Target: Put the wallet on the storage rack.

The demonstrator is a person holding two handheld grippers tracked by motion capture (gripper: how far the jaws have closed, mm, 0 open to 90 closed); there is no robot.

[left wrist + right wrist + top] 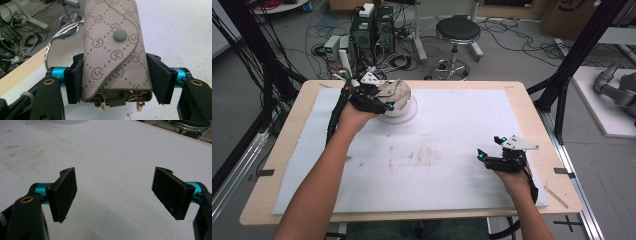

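Note:
A beige patterned key pouch (113,50) with a snap flap and gold hooks at its near end sits between the jaws of my left gripper (115,80), which is shut on it. In the high view the left gripper (384,100) holds the pouch (396,92) just above a white bowl (404,114) at the back left of the mat. The bowl's shiny rim (53,41) lies behind the pouch in the left gripper view. My right gripper (490,147) hovers over the mat's front right, and its pads (65,192) stand wide apart with nothing between them.
A white foam mat (437,160) covers most of the wooden table (292,130). Behind the table are a black stool (457,32), computer towers (372,30) and tangled cables on the floor. Black frame posts (572,60) stand at both sides.

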